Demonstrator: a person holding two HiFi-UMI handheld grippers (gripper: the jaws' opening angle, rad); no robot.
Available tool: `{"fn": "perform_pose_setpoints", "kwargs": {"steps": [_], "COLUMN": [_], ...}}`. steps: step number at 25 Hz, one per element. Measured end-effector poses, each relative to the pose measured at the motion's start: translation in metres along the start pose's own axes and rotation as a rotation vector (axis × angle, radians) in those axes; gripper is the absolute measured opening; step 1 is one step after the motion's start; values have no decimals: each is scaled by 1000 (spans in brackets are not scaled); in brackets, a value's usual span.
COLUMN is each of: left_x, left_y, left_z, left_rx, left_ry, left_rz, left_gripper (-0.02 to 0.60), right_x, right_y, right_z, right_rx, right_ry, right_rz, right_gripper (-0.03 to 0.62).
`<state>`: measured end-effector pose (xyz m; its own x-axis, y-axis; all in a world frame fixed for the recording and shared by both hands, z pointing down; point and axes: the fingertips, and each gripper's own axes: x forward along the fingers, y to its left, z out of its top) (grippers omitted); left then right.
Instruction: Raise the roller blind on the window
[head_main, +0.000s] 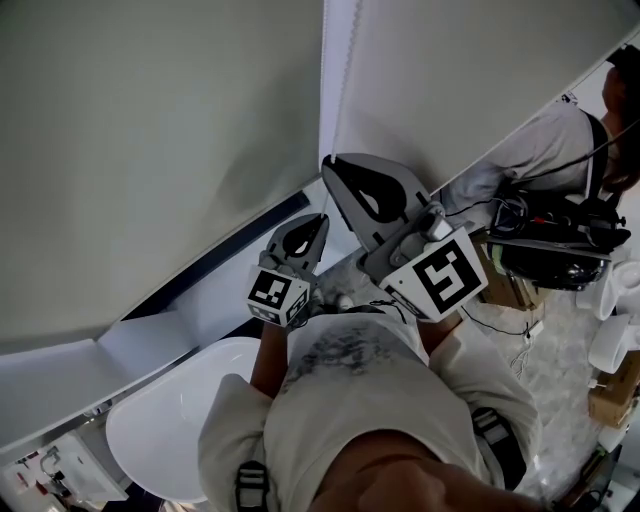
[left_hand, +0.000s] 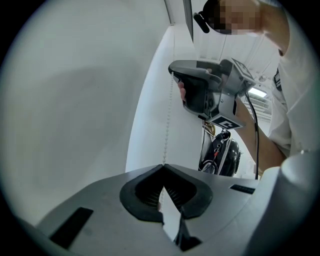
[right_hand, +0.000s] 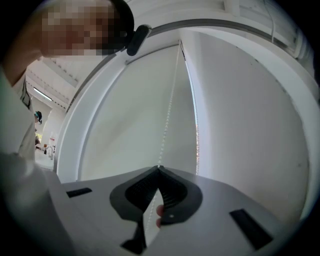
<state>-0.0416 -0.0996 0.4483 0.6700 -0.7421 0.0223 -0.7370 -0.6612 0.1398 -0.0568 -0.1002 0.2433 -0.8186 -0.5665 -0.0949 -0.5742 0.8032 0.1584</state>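
Note:
The pale grey roller blind (head_main: 150, 130) covers the window, with a second panel (head_main: 470, 70) to its right. A white bead chain (left_hand: 166, 120) hangs between them. My left gripper (left_hand: 163, 166) is shut on the chain, its tips meeting around the beads; in the head view it (head_main: 322, 218) sits below the right one. My right gripper (right_hand: 159, 168) is shut on the same chain (right_hand: 170, 100) higher up, and its tip (head_main: 328, 162) reaches the gap between the panels. From the left gripper view the right gripper (left_hand: 200, 90) shows above, at the chain.
A dark sill (head_main: 230, 250) runs under the blind. A white round table (head_main: 170, 420) lies below left. Another person (head_main: 560, 140) stands at the right by a black helmet-like object (head_main: 560, 255), cables and boxes.

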Motion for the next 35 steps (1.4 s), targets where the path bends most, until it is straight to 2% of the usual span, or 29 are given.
{"fn": "perform_pose_setpoints", "kwargs": {"steps": [22, 35], "left_x": [17, 34], "left_y": [19, 23], "left_z": [-101, -189], "left_rx": [-93, -140], "left_ry": [141, 272], "left_rz": [57, 82], "left_gripper": [9, 9], "right_x": [-6, -26], "right_y": [1, -1], "right_z": [-96, -187], "right_rx": [63, 106], "right_ry": [94, 289], "right_rz": [29, 63], "right_gripper": [61, 61]}}
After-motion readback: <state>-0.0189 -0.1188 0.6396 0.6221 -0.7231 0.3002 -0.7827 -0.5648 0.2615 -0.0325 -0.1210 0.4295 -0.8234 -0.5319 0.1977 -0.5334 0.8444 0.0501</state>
